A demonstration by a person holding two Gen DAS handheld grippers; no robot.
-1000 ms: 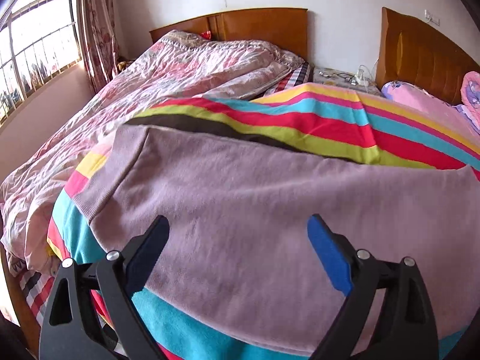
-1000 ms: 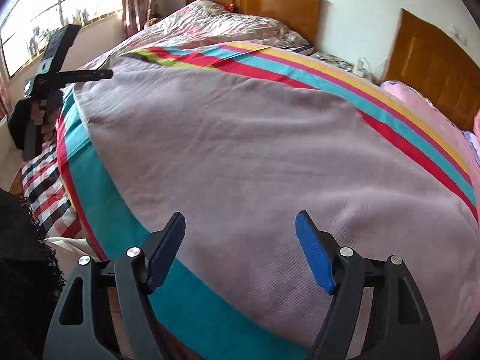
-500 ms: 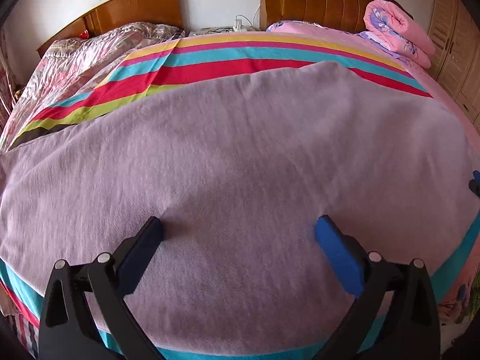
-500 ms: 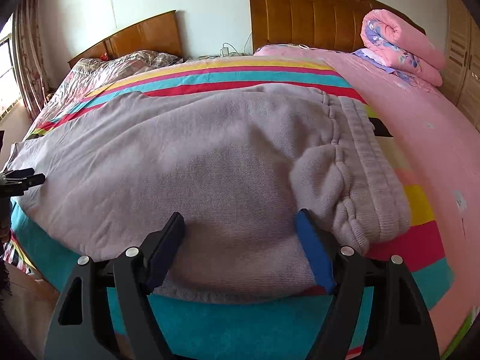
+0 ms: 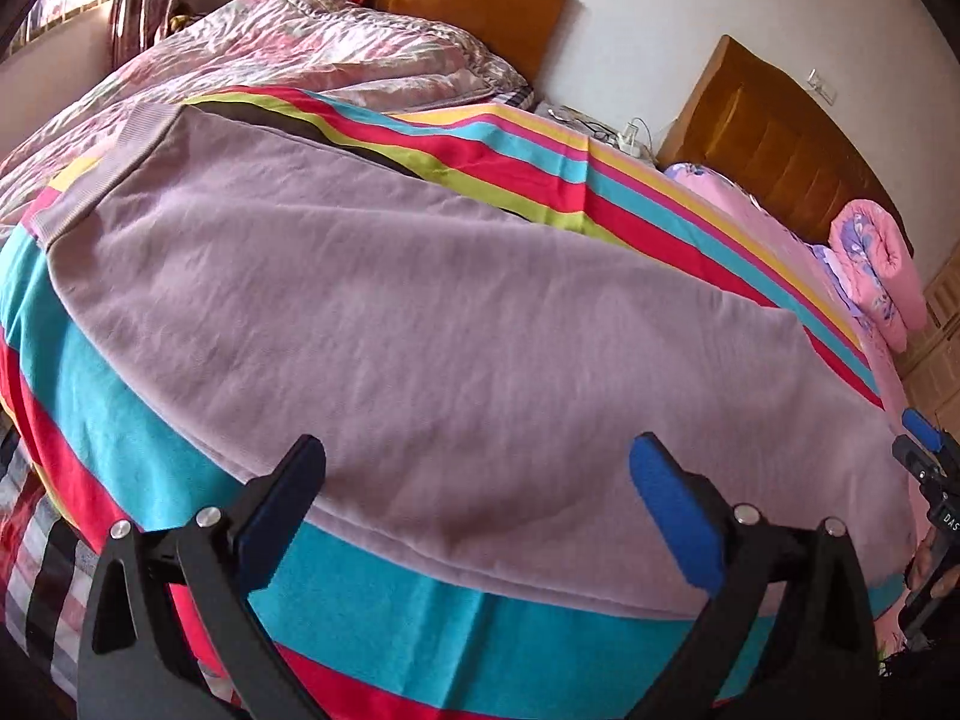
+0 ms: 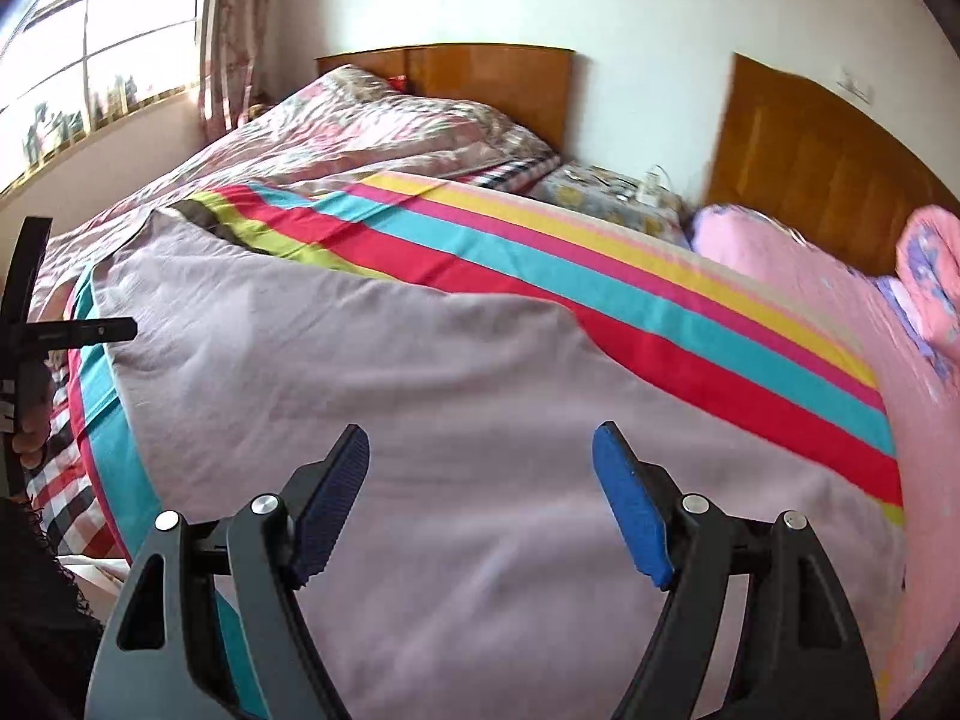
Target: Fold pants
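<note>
Since half a second ago both cameras have swung back leftward: the waistband that showed in the right wrist view is out of frame, and the left view has returned to the cuff end.

Left wrist view: the left gripper (image 5: 477, 495) is spread wide and holds nothing. It hovers at the near edge of the pants (image 5: 432, 312), which lie flat on the striped sheet (image 5: 528, 180). The ribbed cuff (image 5: 114, 174) sits at far left. The right gripper (image 5: 927, 480) shows at the right edge, beside the pants; its jaw state cannot be told from here. A rolled quilt (image 5: 882, 276) lies at far right.

Right wrist view: the right gripper (image 6: 480, 501) is spread wide, empty, above the pants (image 6: 420, 420). Whether its fingers (image 6: 630, 504) touch the fabric is unclear, as the frame is slightly blurred. The left gripper (image 6: 36, 324) appears at the left edge, just beside the cloth. No containers are visible in either view.
</note>
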